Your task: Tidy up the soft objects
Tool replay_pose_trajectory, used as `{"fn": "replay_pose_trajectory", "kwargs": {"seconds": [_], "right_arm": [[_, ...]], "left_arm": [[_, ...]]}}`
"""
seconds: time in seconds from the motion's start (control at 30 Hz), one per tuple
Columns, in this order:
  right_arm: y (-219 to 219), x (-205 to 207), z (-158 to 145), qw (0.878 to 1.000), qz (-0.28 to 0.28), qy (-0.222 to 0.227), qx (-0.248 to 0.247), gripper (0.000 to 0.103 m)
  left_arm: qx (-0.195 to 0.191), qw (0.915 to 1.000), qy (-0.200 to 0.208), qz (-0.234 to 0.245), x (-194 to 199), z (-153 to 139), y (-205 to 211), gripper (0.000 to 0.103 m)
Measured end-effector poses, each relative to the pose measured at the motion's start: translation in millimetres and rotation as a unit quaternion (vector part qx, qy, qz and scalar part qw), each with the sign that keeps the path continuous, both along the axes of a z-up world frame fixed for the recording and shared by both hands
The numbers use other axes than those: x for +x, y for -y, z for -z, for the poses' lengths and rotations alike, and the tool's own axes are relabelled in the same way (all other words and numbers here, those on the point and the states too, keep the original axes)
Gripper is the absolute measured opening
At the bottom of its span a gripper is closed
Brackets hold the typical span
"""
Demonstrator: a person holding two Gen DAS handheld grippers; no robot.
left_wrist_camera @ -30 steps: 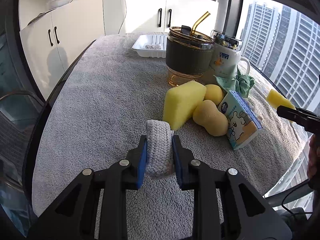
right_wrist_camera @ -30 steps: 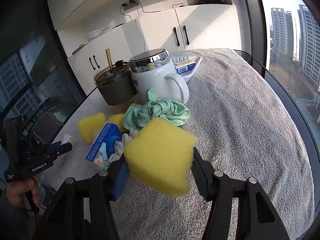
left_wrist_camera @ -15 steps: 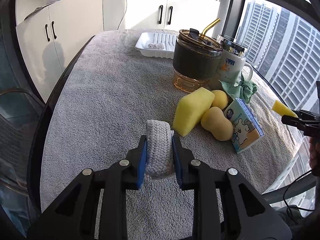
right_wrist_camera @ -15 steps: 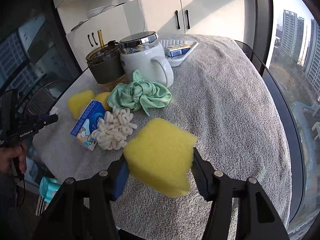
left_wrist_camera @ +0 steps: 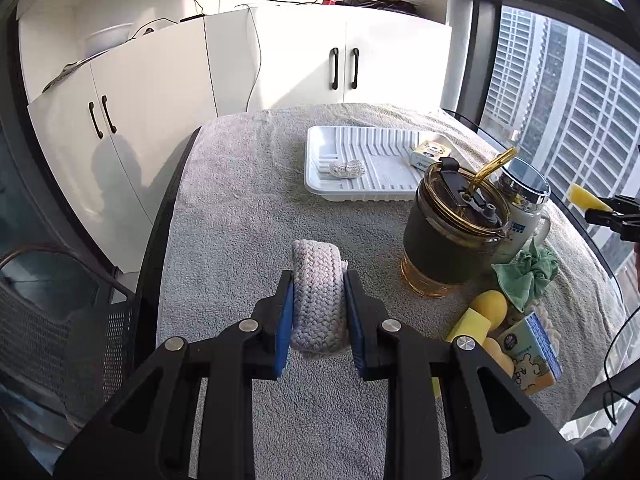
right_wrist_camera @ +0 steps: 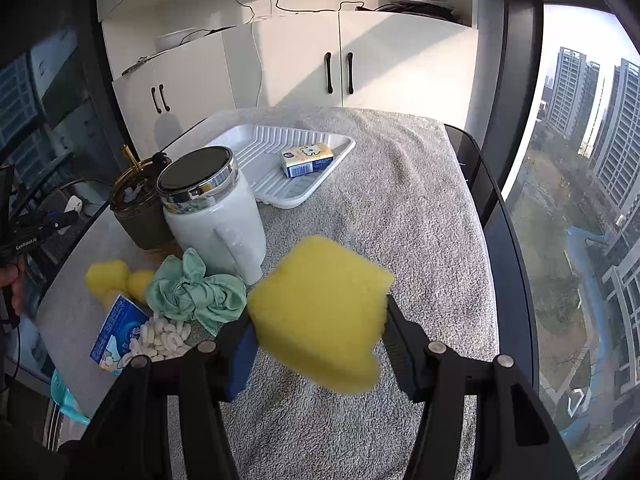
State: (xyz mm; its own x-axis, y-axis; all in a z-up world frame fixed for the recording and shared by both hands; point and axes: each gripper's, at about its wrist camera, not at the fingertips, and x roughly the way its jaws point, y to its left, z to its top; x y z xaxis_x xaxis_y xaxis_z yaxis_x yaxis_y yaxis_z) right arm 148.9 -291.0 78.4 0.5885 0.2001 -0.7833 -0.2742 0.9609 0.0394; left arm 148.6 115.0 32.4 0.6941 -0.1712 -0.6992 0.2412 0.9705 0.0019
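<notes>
Above the grey towel (left_wrist_camera: 240,216) that covers the desk, the left gripper (left_wrist_camera: 319,312) pinches a grey braided pad (left_wrist_camera: 318,300) between its blue-padded fingers (left_wrist_camera: 285,322), the pad standing on edge and lifted clear of the cloth. The right gripper (right_wrist_camera: 320,320) is clamped on a yellow sponge block (right_wrist_camera: 320,312), its fingers pressing the block's two sides, also raised off the towel.

At the far end of the desk lies a white ribbed tray (left_wrist_camera: 320,184); in it rest a small grey knitted piece (left_wrist_camera: 347,169) towards the left and a yellow tissue pack (right_wrist_camera: 307,159) at the right, well apart. Nearer, a dark tumbler with a gold straw (left_wrist_camera: 448,232) stands just beside a white lidded mug (right_wrist_camera: 212,216). A crumpled green cloth (right_wrist_camera: 196,292) touches the mug's base. Beside it sit other yellow sponges (right_wrist_camera: 106,276), a blue tissue pack (right_wrist_camera: 116,332) and a white chenille piece (right_wrist_camera: 160,336) lying against the pack.
</notes>
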Motion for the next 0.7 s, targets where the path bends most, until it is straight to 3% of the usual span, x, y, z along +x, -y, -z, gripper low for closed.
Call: {"fn": "replay_pose_trajectory", "kwargs": {"seconds": [0.37,0.53,0.7], "right_arm": [[-7,150,-47,0.997,-0.064,0.009,-0.039,0.06],[-32,205,-47,0.99,-0.131,0.014,-0.048,0.06],[-68,249,-28,0.977,-0.203,-0.01,-0.065,0.06]], "left_arm": [[0.031,0.9969,0.001,0.072,142,-38,28,0.022],[0.039,0.9929,-0.014,0.111,190,-26,51,0.022],[0.046,0.9878,-0.048,0.141,234,-1,67,0.022]]}}
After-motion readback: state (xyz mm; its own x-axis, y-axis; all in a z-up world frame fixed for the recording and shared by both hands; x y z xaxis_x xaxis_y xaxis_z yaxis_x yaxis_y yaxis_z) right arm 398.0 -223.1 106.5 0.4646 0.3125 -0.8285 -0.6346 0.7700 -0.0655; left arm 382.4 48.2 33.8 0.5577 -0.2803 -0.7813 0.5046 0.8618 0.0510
